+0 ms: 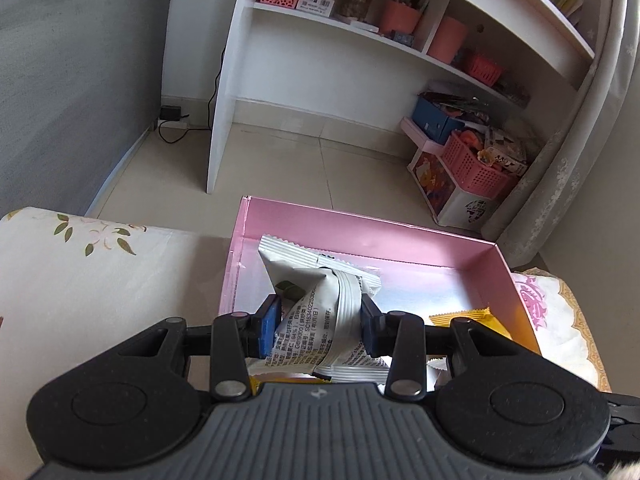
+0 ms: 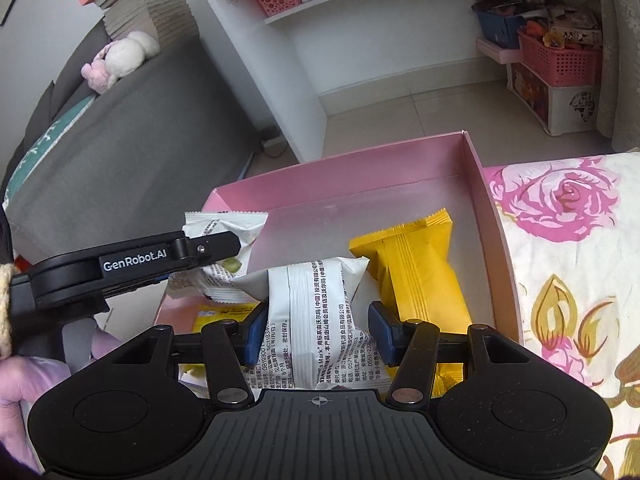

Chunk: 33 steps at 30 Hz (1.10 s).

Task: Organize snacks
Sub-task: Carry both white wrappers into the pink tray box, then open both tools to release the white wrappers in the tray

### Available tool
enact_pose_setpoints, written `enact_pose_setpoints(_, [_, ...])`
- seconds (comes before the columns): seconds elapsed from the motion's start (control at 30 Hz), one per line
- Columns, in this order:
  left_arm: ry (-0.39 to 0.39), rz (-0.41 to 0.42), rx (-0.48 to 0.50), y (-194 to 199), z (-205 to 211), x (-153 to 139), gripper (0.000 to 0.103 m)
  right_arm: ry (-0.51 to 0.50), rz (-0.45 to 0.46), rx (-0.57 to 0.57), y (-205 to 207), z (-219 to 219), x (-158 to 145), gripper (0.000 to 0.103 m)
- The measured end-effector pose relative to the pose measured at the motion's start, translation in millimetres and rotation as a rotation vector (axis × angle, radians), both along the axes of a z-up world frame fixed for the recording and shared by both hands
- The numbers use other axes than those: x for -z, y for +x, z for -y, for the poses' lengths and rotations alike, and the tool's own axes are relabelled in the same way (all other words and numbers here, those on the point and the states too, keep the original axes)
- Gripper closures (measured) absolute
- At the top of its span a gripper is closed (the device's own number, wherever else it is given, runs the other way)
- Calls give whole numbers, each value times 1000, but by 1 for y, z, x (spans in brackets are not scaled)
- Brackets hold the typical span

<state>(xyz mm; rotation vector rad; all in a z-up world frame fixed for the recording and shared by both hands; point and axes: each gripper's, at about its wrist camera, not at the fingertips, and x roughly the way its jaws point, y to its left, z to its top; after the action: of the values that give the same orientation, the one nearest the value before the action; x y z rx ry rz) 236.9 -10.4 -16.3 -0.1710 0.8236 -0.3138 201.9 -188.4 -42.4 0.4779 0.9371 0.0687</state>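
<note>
**Two white snack packets held over the pink box**

Both grippers hang above the pink box (image 2: 486, 184), which sits on a flowered cloth (image 2: 560, 240) at the edge of a soft surface. The left gripper (image 1: 320, 320) is pinching a white snack packet (image 1: 312, 304) across its middle; the wrapper bunches and creases between the blue pads (image 1: 269, 322), so the grip is plainly on. From the right wrist view that same gripper (image 2: 218, 249) comes in from the left with its packet (image 2: 224, 226) near the box's left wall.

The right gripper (image 2: 316, 330) has its jaws partway apart around a second white packet (image 2: 308, 308). The left pad seems to press on the wrapper; on the right there looks to be a small gap, so I cannot tell whether it is truly clamped or only resting there.

A yellow packet (image 2: 416, 272) already lies in the box, close to its right wall, and more yellow wrapping shows under the grippers.

These packets look light, soft and crinkly, with slick film that will crumple rather than resist. I would judge the puffed middle the safest hold, as the left gripper has it; the crimped ends are thin and could slip out. Whatever is inside may crush, so a gentle squeeze seems wise.
</note>
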Motion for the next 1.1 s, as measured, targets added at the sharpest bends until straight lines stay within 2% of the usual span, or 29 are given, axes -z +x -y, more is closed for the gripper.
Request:
enact_pose_setpoints(0.17, [10, 3, 12, 3, 1, 13, 65, -4, 13, -19, 4, -2, 8, 50])
enact_pose_setpoints(0.5, [-11, 29, 38, 1, -4, 11, 65, 8, 41, -34, 6, -1, 12, 49])
enact_pose_setpoints(0.53, [-14, 30, 36, 1, -4, 11, 63, 12, 45, -33, 5, 0, 11, 49])
enact_pose_setpoints(0.6, [-17, 29, 28, 1, -5, 9, 53, 22, 45, -26, 6, 2, 10, 45])
enact_pose_setpoints(0.63, [-16, 30, 26, 0, -6, 8, 51, 33, 48, -24, 6, 4, 9, 43])
enact_pose_setpoints(0.83, [-3, 26, 35, -2, -4, 0, 46, 18, 53, -24, 4, 5, 0, 38])
enact_pose_setpoints(0.9, [-2, 26, 29, -5, -6, -4, 41, 6, 50, -21, 2, 6, -5, 34])
enact_pose_setpoints(1.1, [53, 41, 30, -18, -4, -19, 32, 6, 17, -31, -7, 5, -19, 31])
